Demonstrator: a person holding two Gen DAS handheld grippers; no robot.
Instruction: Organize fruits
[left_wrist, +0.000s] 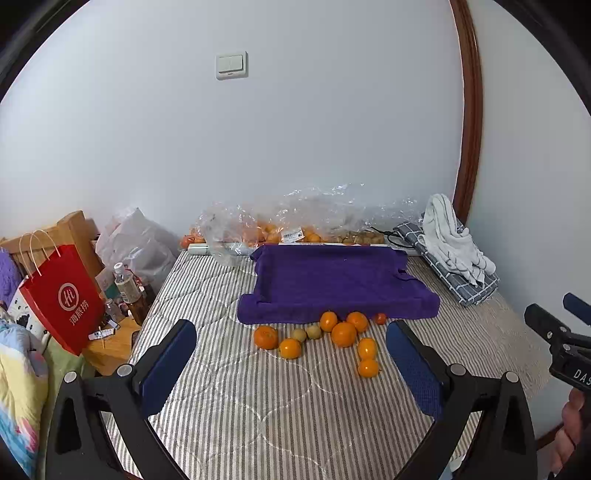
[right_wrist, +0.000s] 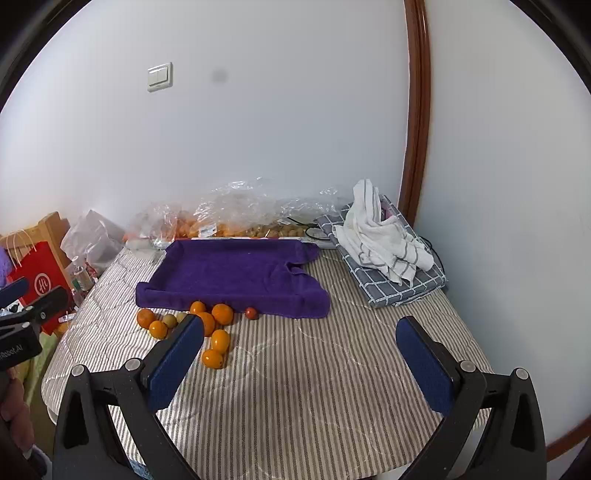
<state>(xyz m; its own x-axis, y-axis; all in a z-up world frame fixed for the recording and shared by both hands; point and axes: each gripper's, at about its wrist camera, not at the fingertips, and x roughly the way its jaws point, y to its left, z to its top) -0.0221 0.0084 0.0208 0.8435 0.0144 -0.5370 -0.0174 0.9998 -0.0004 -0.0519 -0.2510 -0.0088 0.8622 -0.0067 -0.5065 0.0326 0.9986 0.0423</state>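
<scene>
Several oranges (left_wrist: 343, 334) (right_wrist: 220, 340) lie loose on the striped bedcover just in front of a purple towel-lined tray (left_wrist: 332, 280) (right_wrist: 236, 271). Two small greenish-yellow fruits (left_wrist: 306, 333) (right_wrist: 174, 319) sit among them, and a small red fruit (left_wrist: 380, 318) (right_wrist: 251, 313) rests at the tray's front edge. My left gripper (left_wrist: 291, 365) hovers open above the bedcover, short of the fruits, nothing between its blue pads. My right gripper (right_wrist: 301, 363) is open too, to the right of the fruit cluster, holding nothing.
Clear plastic bags of oranges and brown nuts (left_wrist: 280, 229) (right_wrist: 229, 221) line the wall behind the tray. A white towel on a folded grey checked cloth (left_wrist: 454, 254) (right_wrist: 388, 254) lies at the right. A red paper bag (left_wrist: 62, 299) and bottles (left_wrist: 125, 284) stand left of the bed.
</scene>
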